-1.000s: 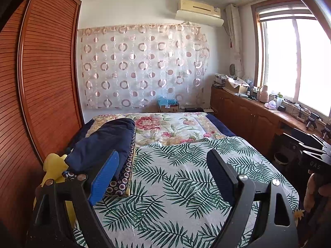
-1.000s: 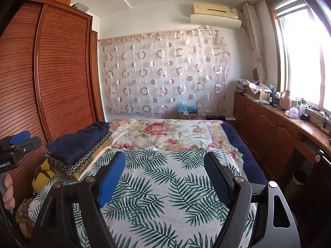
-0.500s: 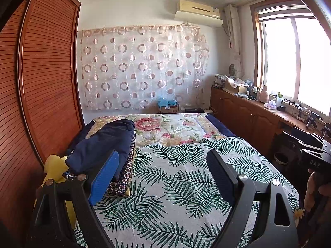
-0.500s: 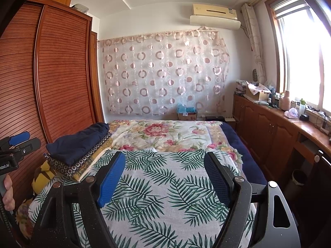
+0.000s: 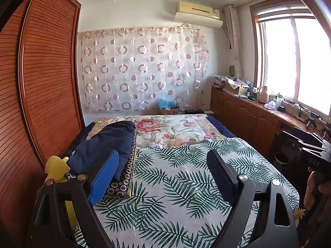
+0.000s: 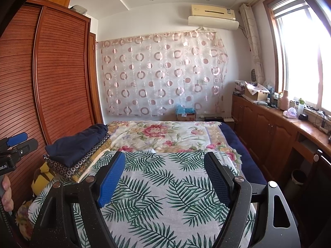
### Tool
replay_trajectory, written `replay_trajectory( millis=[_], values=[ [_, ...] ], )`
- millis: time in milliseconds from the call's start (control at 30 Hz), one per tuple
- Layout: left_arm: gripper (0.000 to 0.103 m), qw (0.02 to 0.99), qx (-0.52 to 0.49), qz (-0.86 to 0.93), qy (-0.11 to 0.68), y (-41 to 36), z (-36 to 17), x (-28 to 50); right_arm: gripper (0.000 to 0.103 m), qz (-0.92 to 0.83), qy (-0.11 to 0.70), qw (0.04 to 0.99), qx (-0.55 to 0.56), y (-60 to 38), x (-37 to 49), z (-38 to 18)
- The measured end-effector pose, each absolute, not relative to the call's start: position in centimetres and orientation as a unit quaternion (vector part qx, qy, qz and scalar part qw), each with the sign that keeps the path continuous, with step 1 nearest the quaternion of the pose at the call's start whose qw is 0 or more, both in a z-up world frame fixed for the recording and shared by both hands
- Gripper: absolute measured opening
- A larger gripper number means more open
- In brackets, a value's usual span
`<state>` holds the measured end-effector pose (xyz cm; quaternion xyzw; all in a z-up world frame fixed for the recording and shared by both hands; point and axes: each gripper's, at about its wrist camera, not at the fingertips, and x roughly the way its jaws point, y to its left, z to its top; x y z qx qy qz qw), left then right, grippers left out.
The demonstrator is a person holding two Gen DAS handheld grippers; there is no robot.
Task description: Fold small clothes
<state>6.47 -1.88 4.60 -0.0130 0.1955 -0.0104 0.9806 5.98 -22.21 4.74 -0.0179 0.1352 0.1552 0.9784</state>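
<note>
Both the left gripper (image 5: 163,175) and right gripper (image 6: 164,177) gape wide, empty; reaching left could topple the folded clothes stack (image 6: 78,150), apparently unsteady.

Sunlit window (image 5: 298,62), wooden wardrobe (image 5: 41,82), circle-patterned curtain (image 5: 142,70), low cabinets (image 6: 266,130), air conditioner (image 6: 213,16)

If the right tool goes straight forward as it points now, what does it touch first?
Probably the palm-leaf sheet on the bed: the open right tool points along it, nothing between. The stack of folded clothes lies left of that line. Depth is uncertain.
</note>
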Motion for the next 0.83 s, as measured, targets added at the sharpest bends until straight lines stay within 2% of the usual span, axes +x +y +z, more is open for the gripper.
replay_trajectory(
  millis=[833],
  values=[
    [0.087, 0.981, -0.013, -0.01, 0.193, -1.86, 4.25, 6.38, 0.08, 0.158, 0.134, 0.978, -0.017, -22.65, 6.16, 4.67]
  ],
)
